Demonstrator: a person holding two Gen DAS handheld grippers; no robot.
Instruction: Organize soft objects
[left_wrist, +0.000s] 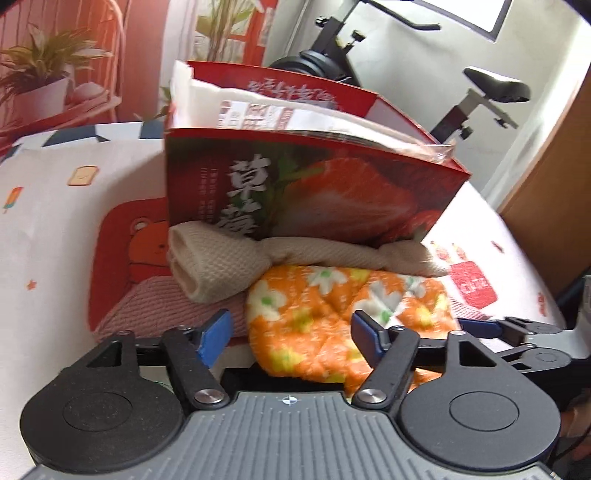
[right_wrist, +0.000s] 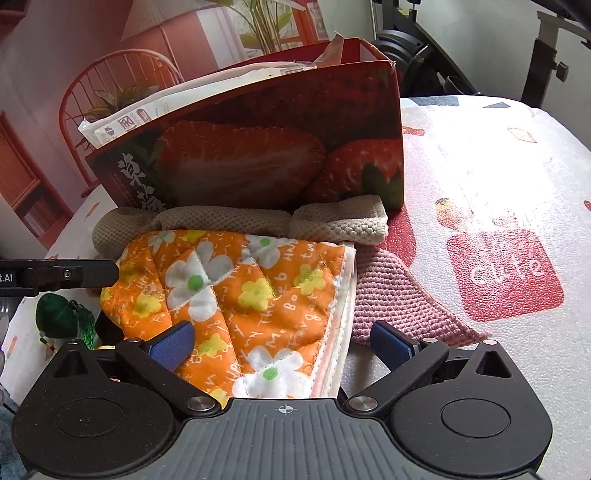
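Observation:
An orange flowered quilted cloth (left_wrist: 332, 317) (right_wrist: 236, 295) lies on the table in front of a red strawberry box (left_wrist: 314, 192) (right_wrist: 258, 158). A beige knit cloth (left_wrist: 229, 258) (right_wrist: 258, 221) lies against the box's foot, behind the orange cloth. A pink knit cloth (left_wrist: 166, 306) (right_wrist: 399, 295) lies partly under both. My left gripper (left_wrist: 291, 336) is open, its blue pads on either side of the orange cloth's near end. My right gripper (right_wrist: 284, 343) is open over the orange cloth's near edge. The right gripper's fingers show in the left view (left_wrist: 509, 328).
The box holds white paper packets (left_wrist: 266, 110) (right_wrist: 155, 107). The table has a white cartoon-print cover (left_wrist: 55, 221) (right_wrist: 498, 221). A green tasselled object (right_wrist: 62, 317) lies at the left. An exercise bike (left_wrist: 480, 92) and a wooden door (left_wrist: 554, 203) stand behind.

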